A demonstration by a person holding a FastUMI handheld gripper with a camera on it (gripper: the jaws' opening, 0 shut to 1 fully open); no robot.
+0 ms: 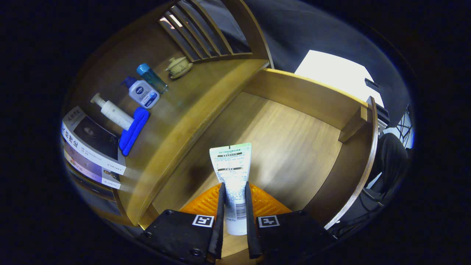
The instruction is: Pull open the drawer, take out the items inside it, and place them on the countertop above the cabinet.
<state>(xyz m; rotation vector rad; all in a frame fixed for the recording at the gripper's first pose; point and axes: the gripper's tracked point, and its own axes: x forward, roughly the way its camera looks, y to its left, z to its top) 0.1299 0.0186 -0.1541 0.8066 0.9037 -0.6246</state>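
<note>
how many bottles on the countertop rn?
3. White pump bottle beside the blue cloth; white-and-blue bottle behind it; clear blue-capped bottle nearest the teapot. The hand-held gripper is shut on the tube, over the drawer.

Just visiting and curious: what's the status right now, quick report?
Gripper shut on white tube. Tube held above open drawer. Countertop alongside already carries bottles, blue cloth, magazines. Nothing blocking.
</note>
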